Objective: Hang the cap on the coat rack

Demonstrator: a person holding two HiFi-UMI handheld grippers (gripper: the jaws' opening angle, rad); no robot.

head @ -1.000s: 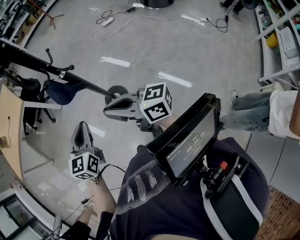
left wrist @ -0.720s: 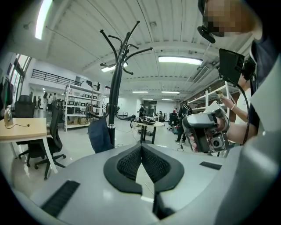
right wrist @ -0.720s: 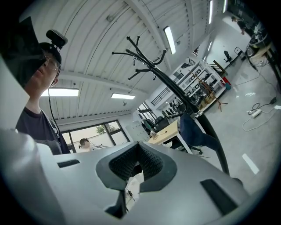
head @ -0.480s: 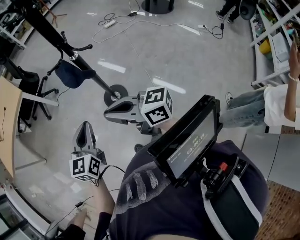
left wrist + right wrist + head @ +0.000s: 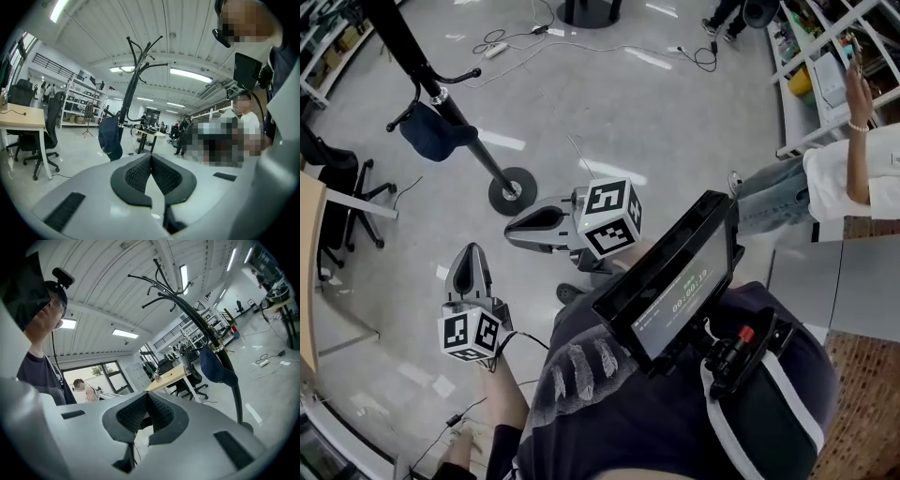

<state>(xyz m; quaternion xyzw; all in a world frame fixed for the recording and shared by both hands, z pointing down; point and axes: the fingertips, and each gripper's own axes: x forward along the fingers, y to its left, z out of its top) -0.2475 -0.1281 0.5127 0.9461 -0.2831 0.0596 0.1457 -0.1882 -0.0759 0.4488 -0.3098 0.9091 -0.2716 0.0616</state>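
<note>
The dark blue cap [image 5: 431,131] hangs from a hook of the black coat rack [image 5: 441,98], whose round base [image 5: 511,192] stands on the grey floor. Both grippers are held low near the person's body, away from the rack. My left gripper [image 5: 469,251] is shut and empty. My right gripper [image 5: 510,225] is also shut and empty, pointing left toward the rack's base. The left gripper view shows the cap [image 5: 110,137] on the rack [image 5: 130,84] beyond the shut jaws [image 5: 151,158]. The right gripper view shows the cap [image 5: 215,365] on the rack [image 5: 187,310].
An office chair [image 5: 328,178] and a wooden desk edge [image 5: 307,262] stand at the left. Cables [image 5: 520,42] lie on the floor at the back. Shelving [image 5: 825,70] and a bystander [image 5: 853,178] are at the right. A screen [image 5: 675,281] is mounted on the person's chest.
The head view has swung, so the rack and cap now sit higher and more upright in the picture. Both grippers stay shut and keep their places near the body.
</note>
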